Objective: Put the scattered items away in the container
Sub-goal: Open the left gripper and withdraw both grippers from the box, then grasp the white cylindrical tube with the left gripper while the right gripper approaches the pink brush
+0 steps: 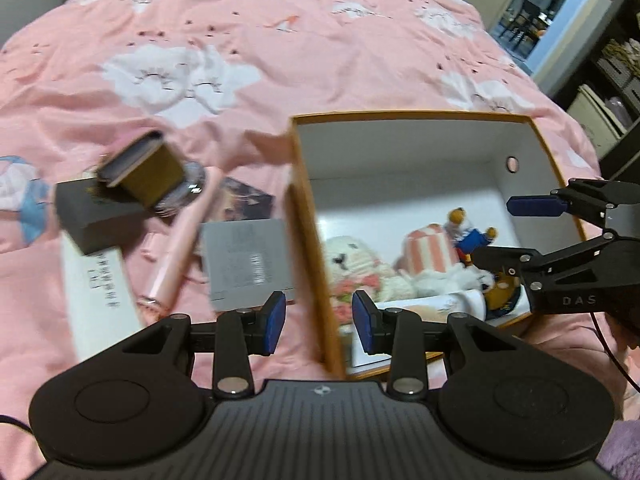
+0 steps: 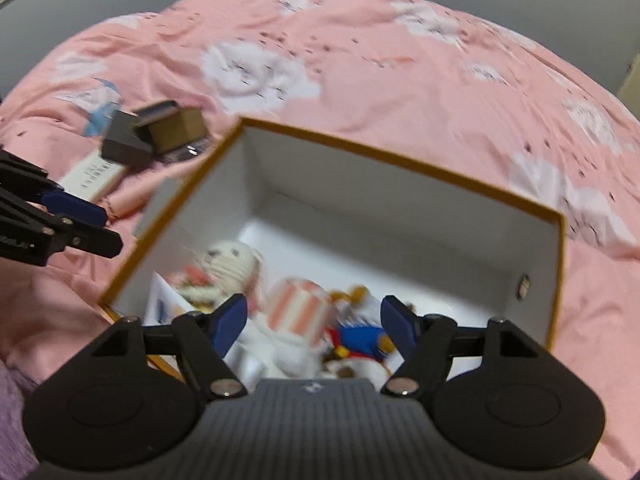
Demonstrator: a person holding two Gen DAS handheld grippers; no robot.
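Open box (image 1: 520, 148), orange rim, white inside, sits on the pink bed. Inside: white knitted plush (image 2: 236, 260), pink-striped plush (image 2: 298, 308), blue-red toy (image 2: 360, 338), jumbled together. Still outside, left of the box: black box (image 1: 86, 212), small book (image 1: 140, 168), pink tube (image 1: 176, 248), white carton (image 1: 96, 296), grey card (image 1: 244, 260), possibly paper.

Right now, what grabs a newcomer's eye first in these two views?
The open orange-edged box in mid-frame on the pink floral bedspread, with a white knitted doll, a striped pink-and-white toy and smaller figures piled inside. Left of it in the left wrist view lies the leftover clutter: a small thick book atop a dark box, a pink tube and a grey card.
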